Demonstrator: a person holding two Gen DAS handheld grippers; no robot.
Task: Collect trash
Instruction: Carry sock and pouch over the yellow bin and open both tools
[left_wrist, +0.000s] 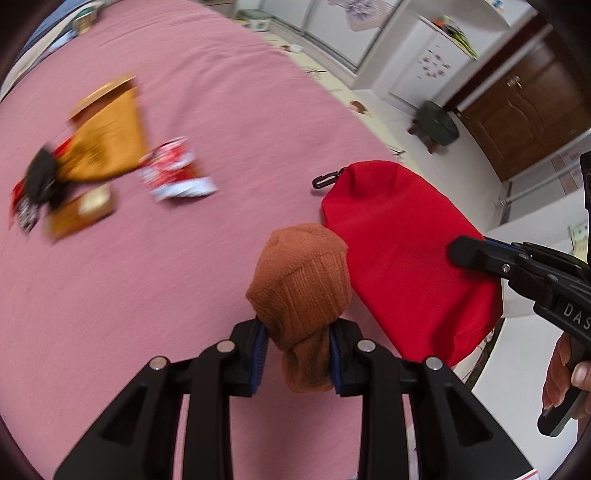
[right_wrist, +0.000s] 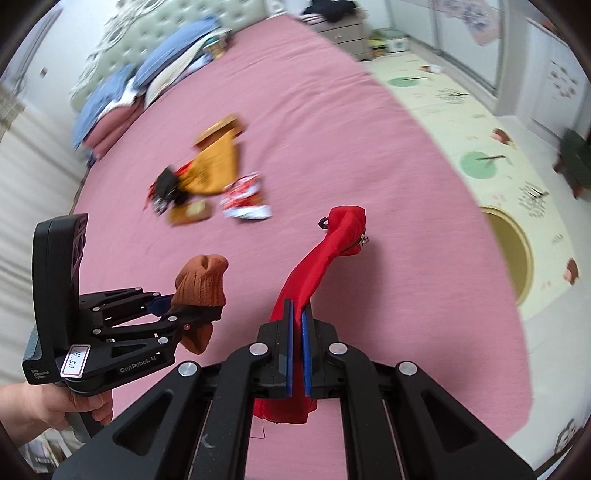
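My left gripper (left_wrist: 297, 356) is shut on a brown knitted sock (left_wrist: 301, 291) and holds it above the pink bed; both show in the right wrist view, the gripper (right_wrist: 192, 308) at lower left with the sock (right_wrist: 201, 282). My right gripper (right_wrist: 297, 347) is shut on the edge of a red fabric pouch (right_wrist: 317, 258), held up over the bed; the pouch (left_wrist: 402, 254) hangs just right of the sock in the left wrist view, with the right gripper (left_wrist: 465, 254) at its side. A pile of trash lies farther on the bed: an orange packet (left_wrist: 107, 144), a red-and-white wrapper (left_wrist: 173, 171), a small brown box (left_wrist: 83, 212) and a black item (left_wrist: 42, 177).
The pink bedspread (right_wrist: 332, 122) fills most of both views. Pillows and folded bedding (right_wrist: 147, 85) lie at the headboard. To the right the bed edge drops to a patterned floor mat (right_wrist: 480, 122). A dark stool (left_wrist: 436, 123), white cabinet and brown door stand beyond.
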